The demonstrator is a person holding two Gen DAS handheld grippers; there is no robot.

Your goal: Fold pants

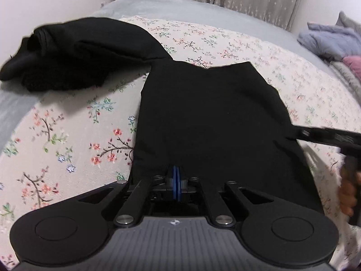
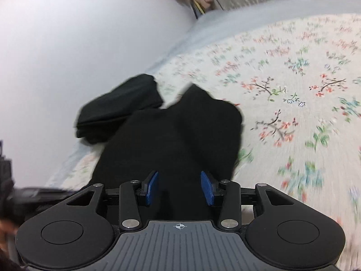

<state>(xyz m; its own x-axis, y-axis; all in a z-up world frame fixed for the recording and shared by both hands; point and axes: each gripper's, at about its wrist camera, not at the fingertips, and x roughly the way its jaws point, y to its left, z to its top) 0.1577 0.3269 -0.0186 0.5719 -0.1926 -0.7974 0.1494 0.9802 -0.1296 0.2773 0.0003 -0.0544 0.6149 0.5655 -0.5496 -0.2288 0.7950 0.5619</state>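
Black pants lie spread on the floral bedspread, one portion flat near the bed's near edge, another bunched toward the far left corner (beside the grey sheet). The left gripper has its blue pads pressed together, pinching the pants' near hem. The right gripper hovers over the same cloth with its blue pads standing wide apart, gripping nothing. The right-wrist view is blurred. Folded laundry sits at the bed's far right edge.
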